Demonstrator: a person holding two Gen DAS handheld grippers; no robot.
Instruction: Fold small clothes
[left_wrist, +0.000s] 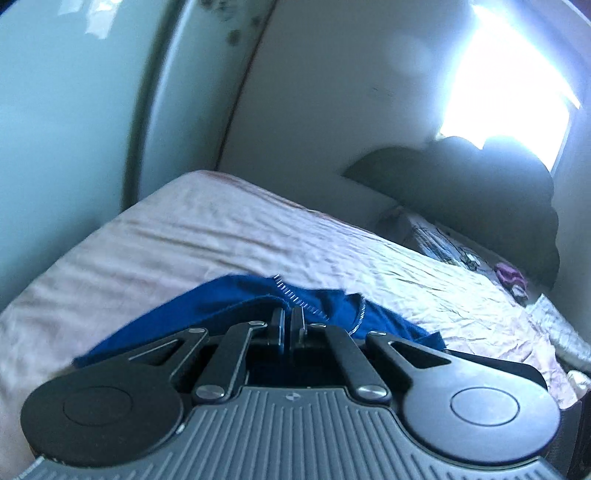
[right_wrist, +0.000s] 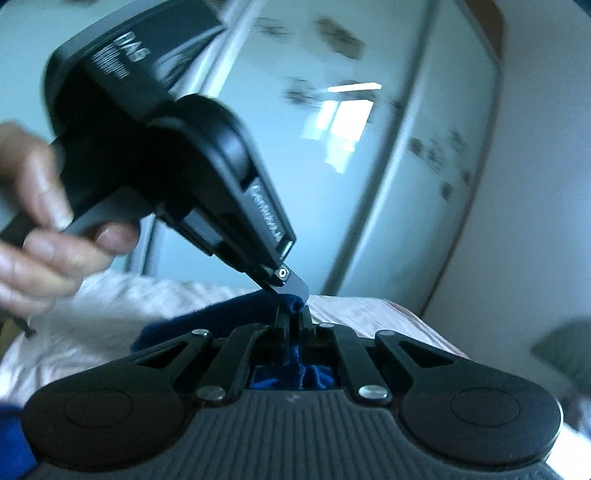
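Note:
A dark blue garment with a stitched hem lies bunched on the pale pink bedsheet. My left gripper is shut on its hem edge. In the right wrist view my right gripper is shut on a fold of the same blue garment, with cloth bunched between the fingers. The left gripper comes down from the upper left in a hand and pinches the cloth right beside the right gripper's tips.
A glossy wardrobe door and a white wall stand behind the bed. Dark pillows and a small purple item lie at the far right of the bed, under a bright window.

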